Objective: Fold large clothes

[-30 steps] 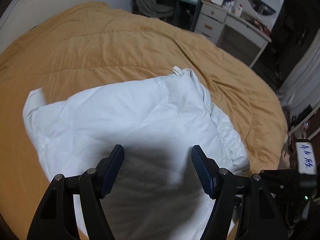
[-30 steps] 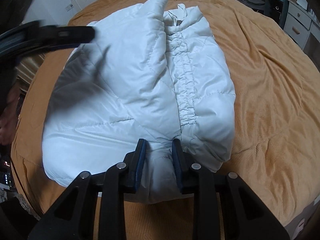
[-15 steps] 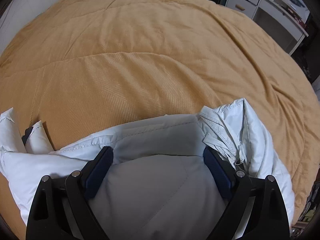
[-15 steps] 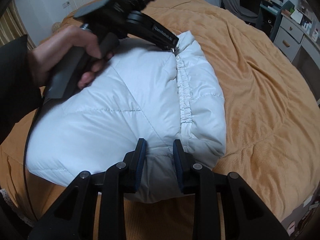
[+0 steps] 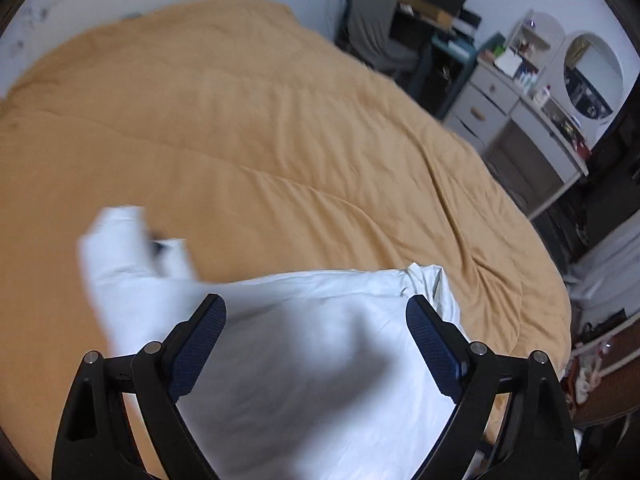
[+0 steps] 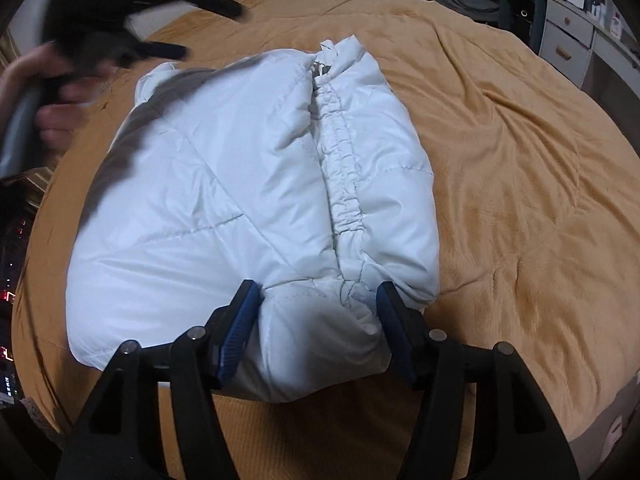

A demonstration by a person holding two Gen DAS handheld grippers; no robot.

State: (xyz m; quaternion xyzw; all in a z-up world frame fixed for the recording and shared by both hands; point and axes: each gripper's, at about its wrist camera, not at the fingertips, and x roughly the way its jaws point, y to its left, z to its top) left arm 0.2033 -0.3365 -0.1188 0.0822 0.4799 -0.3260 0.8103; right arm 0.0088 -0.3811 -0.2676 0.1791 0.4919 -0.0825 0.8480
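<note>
Two grippers working over a white padded jacket (image 6: 248, 184) lying folded on the orange bedspread (image 6: 520, 168).
Right gripper (image 6: 316, 320) standing wide open around the jacket's near edge, gripping nothing; left gripper (image 5: 316, 332) hovering above the jacket, jaws spread wide and empty, blurred at far left in the right view.

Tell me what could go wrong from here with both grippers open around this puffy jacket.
1. The white puffer jacket looks springy; with the right gripper open around its near bundle and clamping nothing, the fold may puff open.
2. The left gripper is open above the jacket and its view is blurred, so a quick grab could miss the edge.
3. A loose end lies out on the orange comforter and could stay unfolded.
</note>
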